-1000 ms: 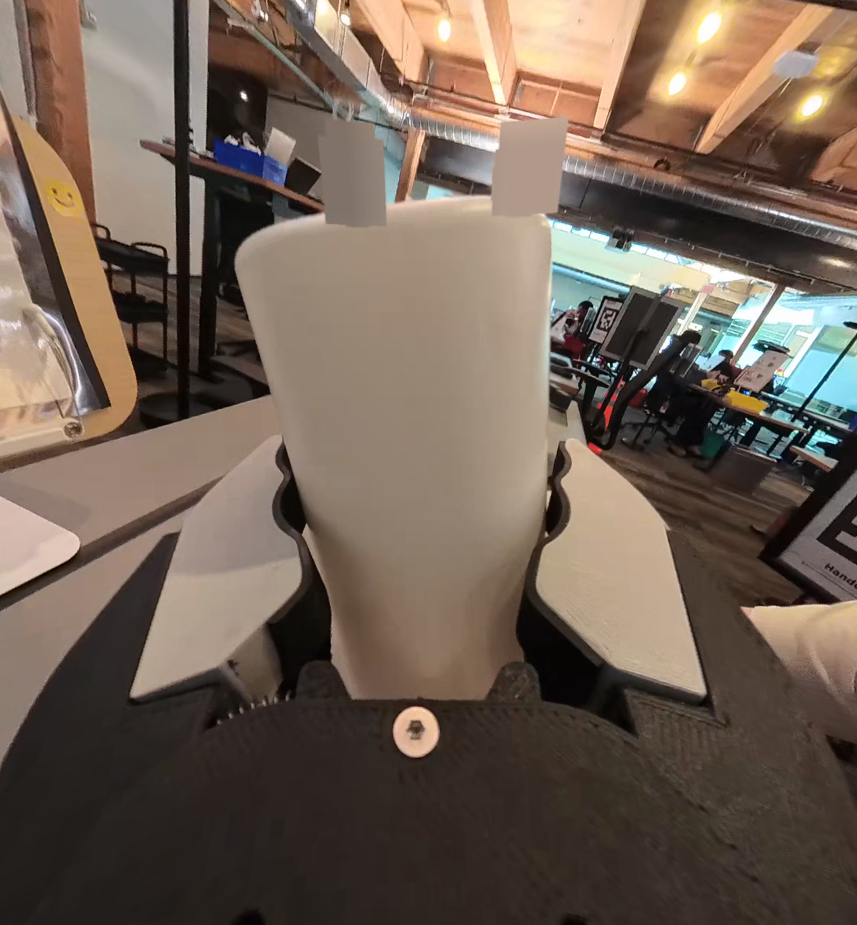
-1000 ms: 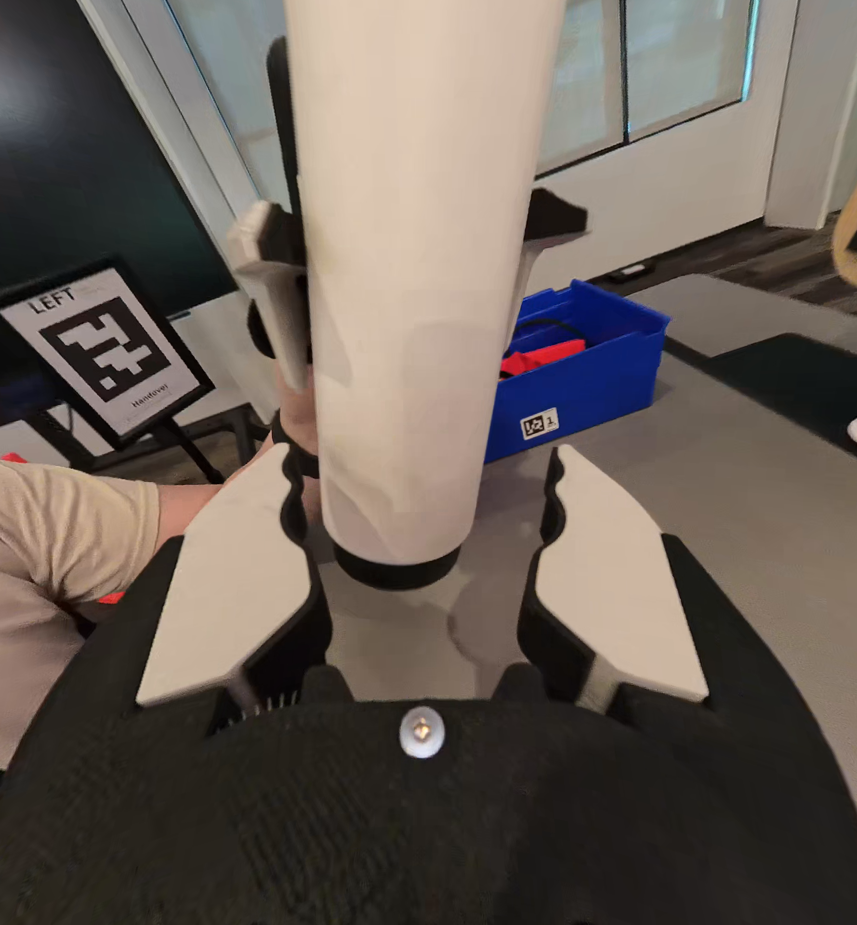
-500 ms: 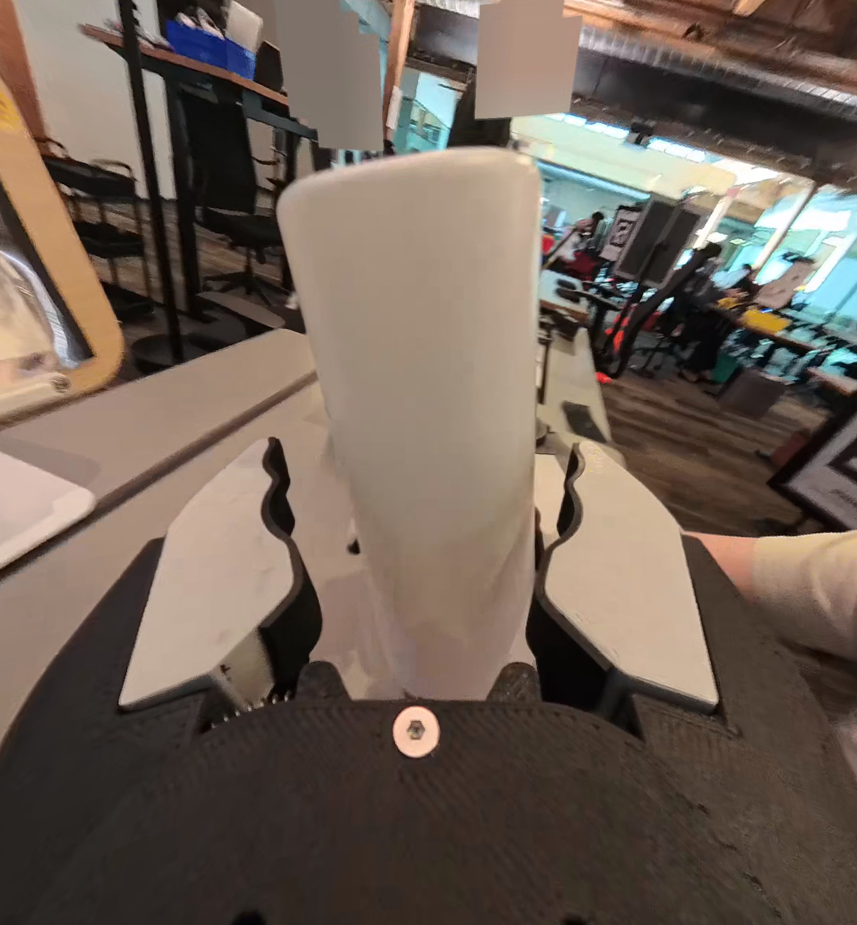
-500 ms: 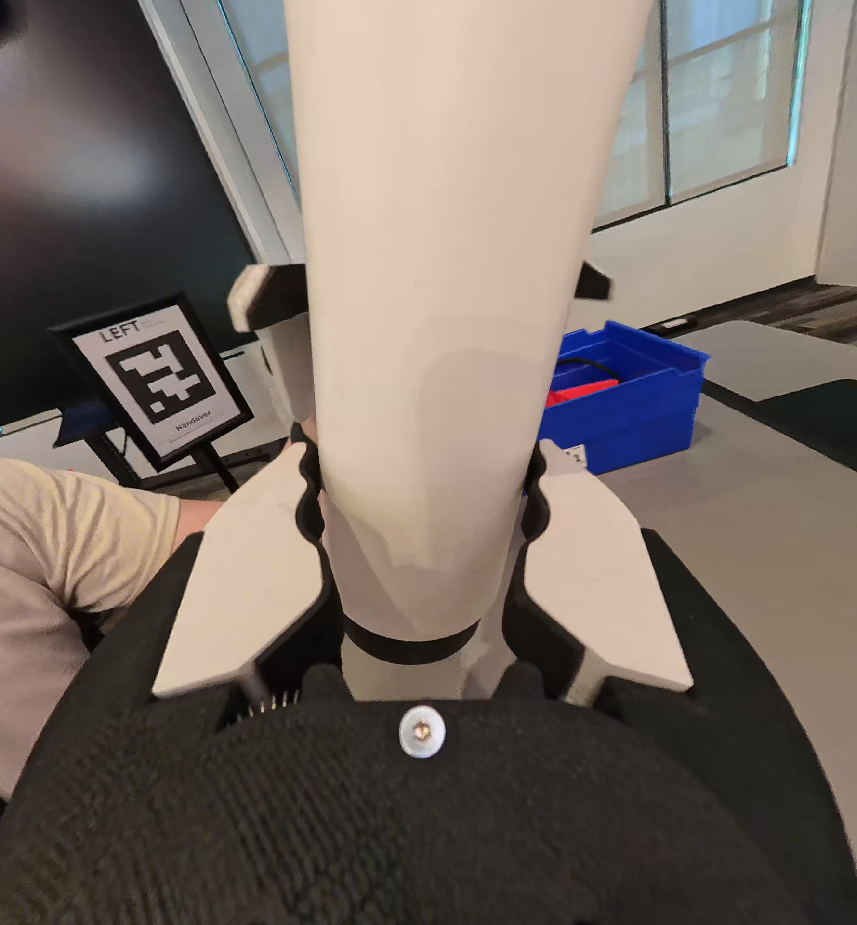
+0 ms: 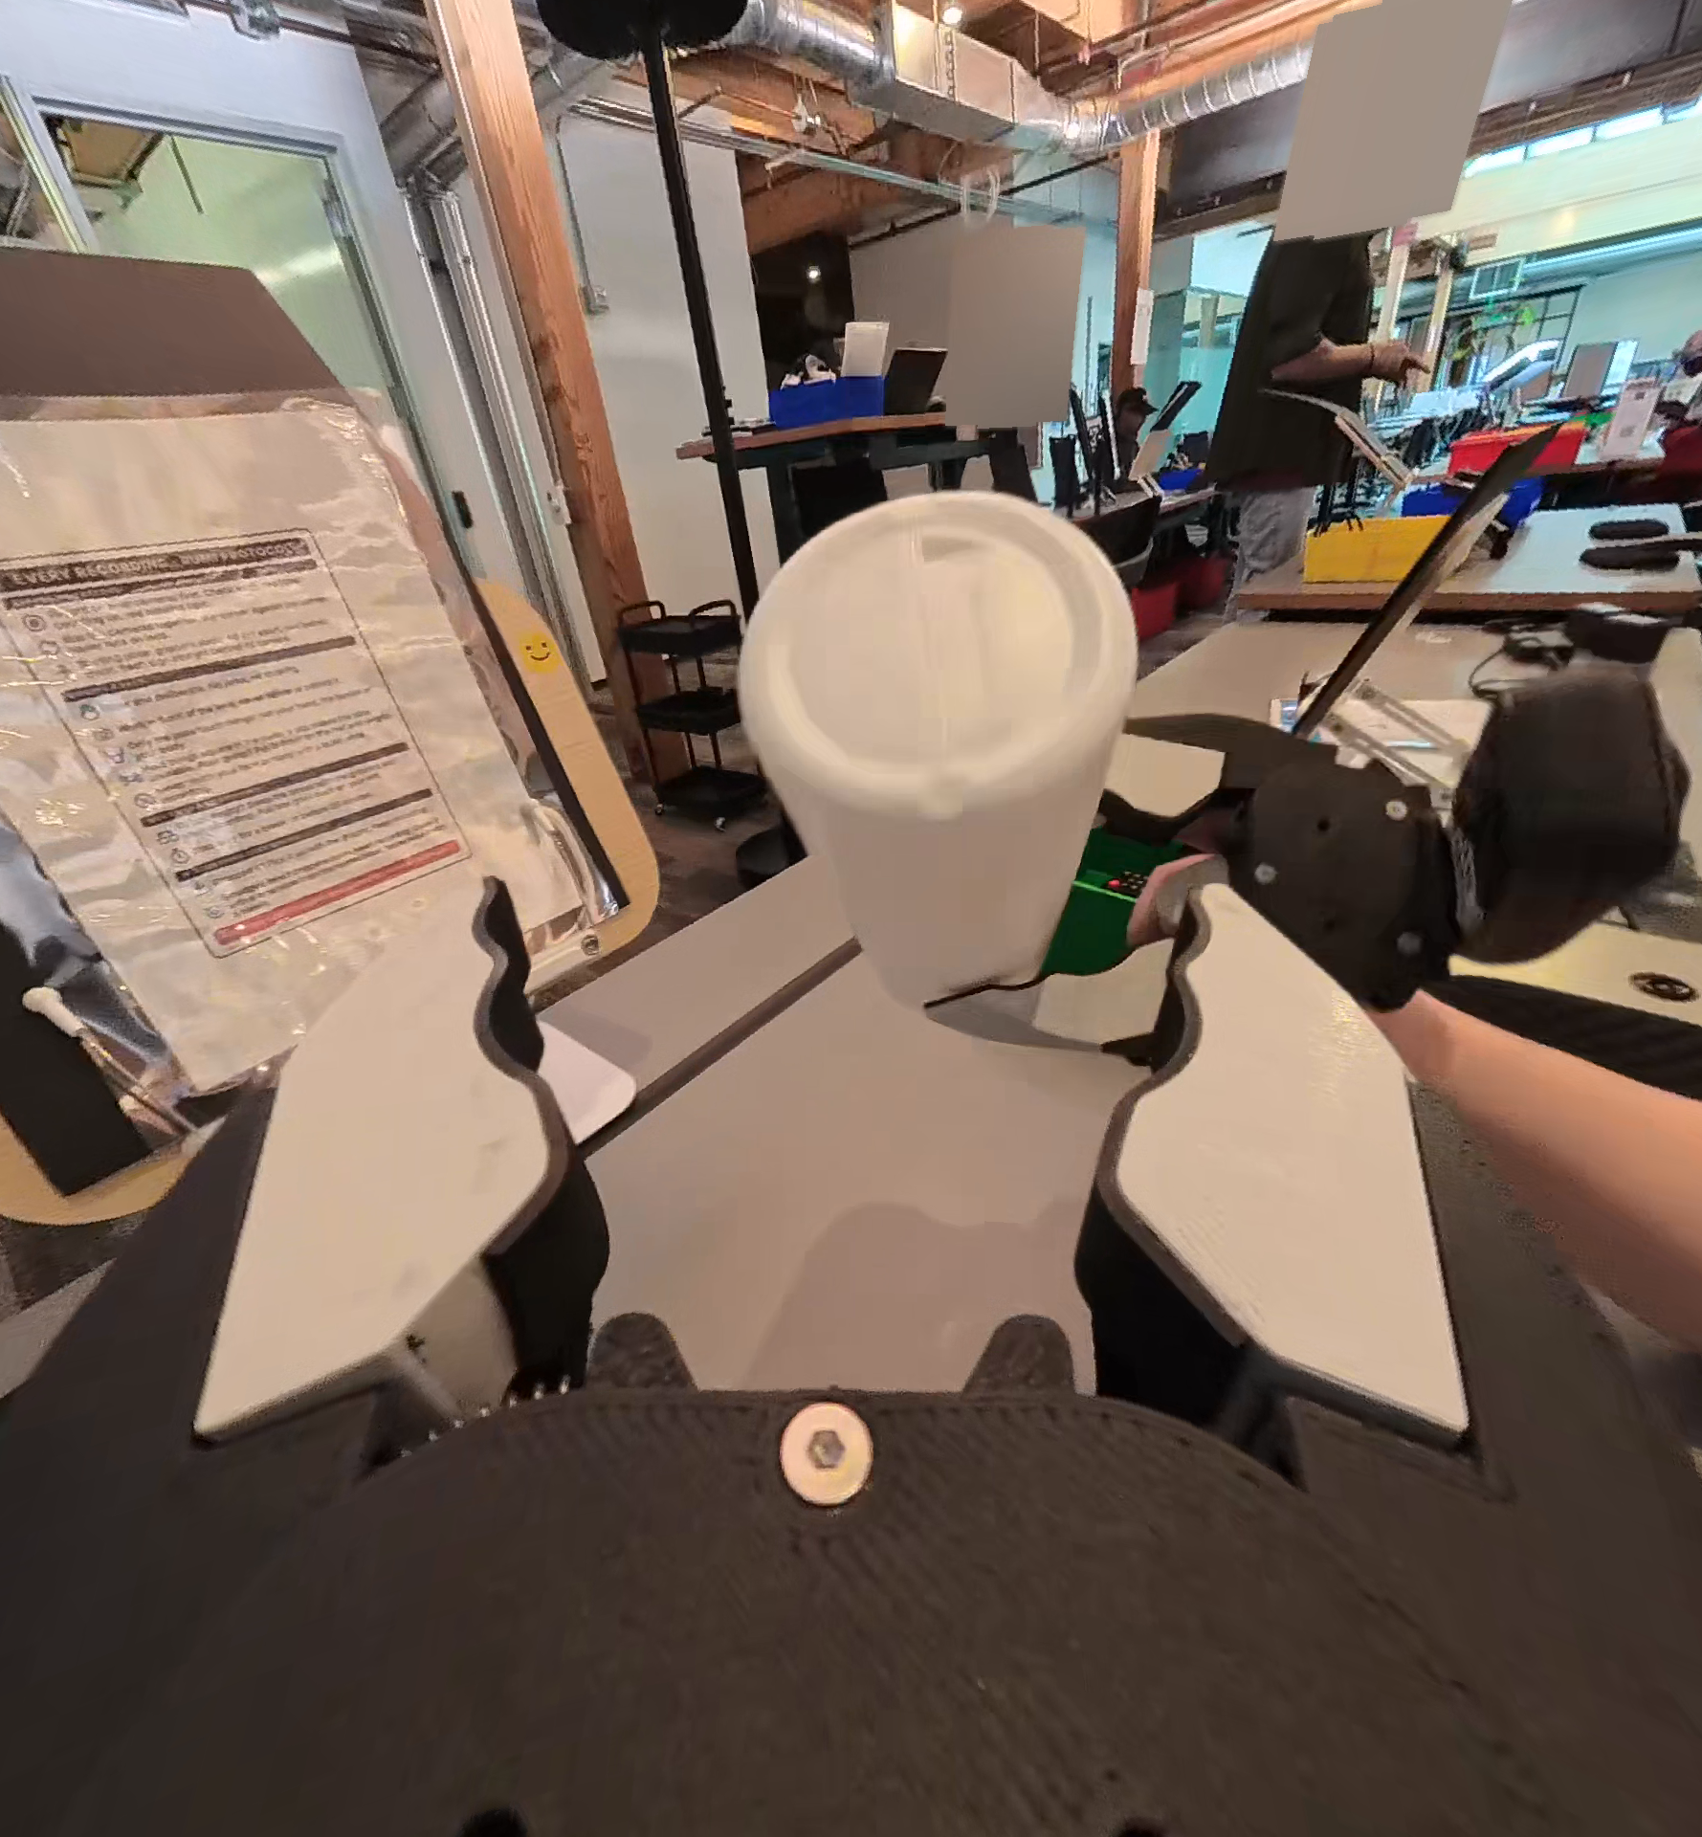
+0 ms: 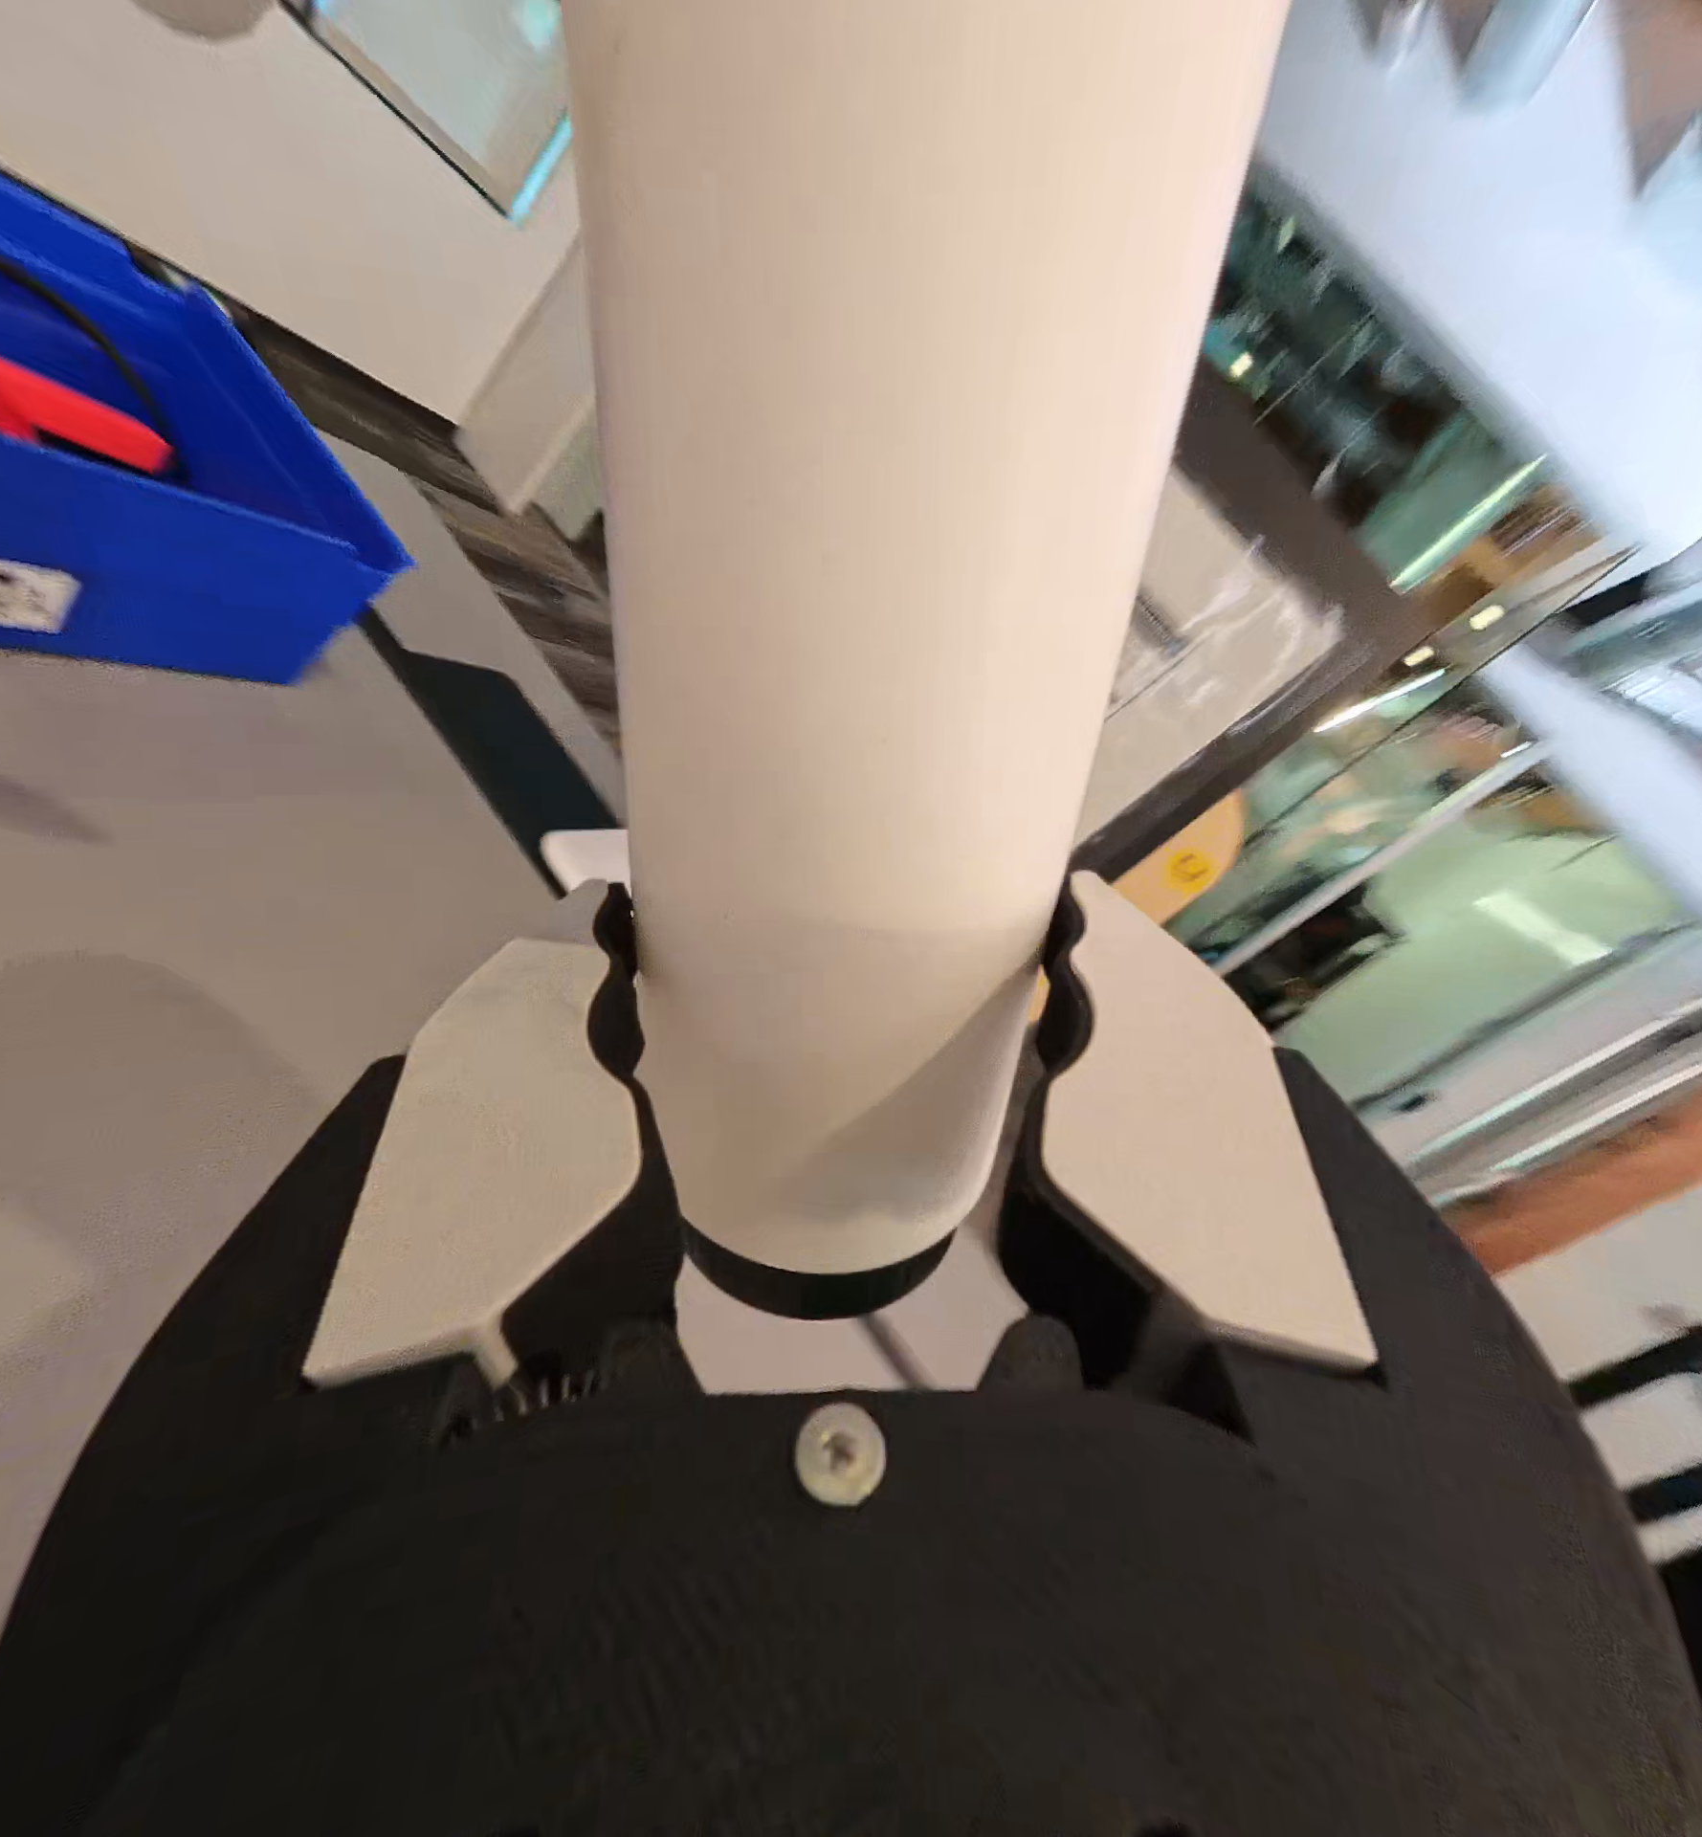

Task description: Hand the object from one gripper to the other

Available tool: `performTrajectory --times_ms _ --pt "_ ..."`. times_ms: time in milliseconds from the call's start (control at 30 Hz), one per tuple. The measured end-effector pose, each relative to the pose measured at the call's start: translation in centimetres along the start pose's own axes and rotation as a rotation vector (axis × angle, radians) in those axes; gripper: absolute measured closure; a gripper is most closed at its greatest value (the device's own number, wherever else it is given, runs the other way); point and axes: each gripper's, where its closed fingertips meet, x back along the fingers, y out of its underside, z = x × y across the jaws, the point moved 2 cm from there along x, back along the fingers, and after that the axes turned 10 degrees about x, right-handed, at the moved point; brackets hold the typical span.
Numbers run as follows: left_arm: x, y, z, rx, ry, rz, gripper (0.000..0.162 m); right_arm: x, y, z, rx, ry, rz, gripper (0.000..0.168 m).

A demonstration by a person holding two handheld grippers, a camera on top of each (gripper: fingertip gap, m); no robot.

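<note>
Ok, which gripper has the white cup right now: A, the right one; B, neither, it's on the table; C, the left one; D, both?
A: the right gripper has its fingers closed on the white cup near its base, while the left gripper is open and empty.

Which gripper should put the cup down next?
The right gripper, probably: it is shut on the cup. The left gripper is open and empty, with the cup apart from it.

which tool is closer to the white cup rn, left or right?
Right. The right tool is shut on the white cup near its base. The left tool is open and empty, with the cup held off ahead of its fingertips, lid towards its camera.
</note>
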Motion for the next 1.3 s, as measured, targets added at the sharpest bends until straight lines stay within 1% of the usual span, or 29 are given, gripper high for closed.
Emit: performTrajectory --times_ms 100,233,267,300,400,533,600,667,800,867,900,967,1000,1100,1167,1200,1300 --pt "0.1 0.1 0.8 0.032 0.003 -0.024 0.04 0.4 -1.0 -0.2 0.252 0.088 0.004 0.088" --pt "-0.1 1.6 0.1 0.044 -0.025 -0.145 0.048 0.3 -1.4 -1.1 0.462 0.141 -0.006 0.087" --pt "-0.2 2.1 0.1 0.041 -0.004 -0.178 0.056 0.2 -1.3 -1.2 0.489 0.144 -0.015 0.087" --pt "-0.2 2.7 0.5 0.022 0.041 -0.216 0.071 0.0 -1.0 -1.4 0.509 0.139 -0.02 0.087" --pt "-0.6 3.8 0.2 -0.017 0.049 -0.289 0.071 -0.1 -0.4 -1.3 0.566 0.149 -0.028 0.088" --pt "-1.2 4.7 0.0 -0.009 0.079 -0.294 0.07 0.2 0.2 -1.0 0.646 0.135 -0.036 0.088" --pt "-1.8 5.4 -0.7 -0.018 0.042 -0.307 0.066 0.4 0.0 -1.2 0.7 0.115 -0.009 0.088" --pt "-2.3 6.0 -1.3 -0.028 0.021 -0.313 0.065 0.4 0.2 -1.3 0.739 0.105 -0.039 0.088" --pt "-3.1 6.7 -1.7 0.025 0.08 -0.295 0.065 0.5 0.8 -1.2 0.773 0.068 -0.051 0.088" --pt "-3.7 7.1 -1.9 0.101 0.098 -0.29 0.065 0.5 1.3 -1.1 0.775 0.043 -0.067 0.088" --pt "-4.0 7.3 -2.1 0.161 0.116 -0.271 0.066 0.5 1.4 -0.8 0.777 0.06 -0.078 0.089" --pt "-4.7 7.9 -2.1 0.347 0.206 -0.231 0.066 0.7 0.9 -0.2 0.786 0.106 -0.061 0.089" --pt "-5.1 8.4 -2.0 0.454 0.271 -0.228 0.066 0.7 0.8 -0.1 0.799 0.116 -0.074 0.085" --pt "-6.1 9.9 -2.4 0.735 0.399 -0.196 0.066 0.6 0.9 0.5 0.809 0.124 -0.17 0.075" --pt "-6.5 10.7 -2.7 0.915 0.474 -0.164 0.066 0.7 0.8 0.9 0.83 0.153 -0.204 0.069" --pt "-6.7 10.9 -2.8 1.008 0.52 -0.149 0.066 0.8 0.5 1.1 0.848 0.173 -0.206 0.066" --pt "-6.8 11.2 -2.9 1.239 0.655 -0.096 0.066 1.2 -0.7 1.6 0.871 0.225 -0.172 0.067"
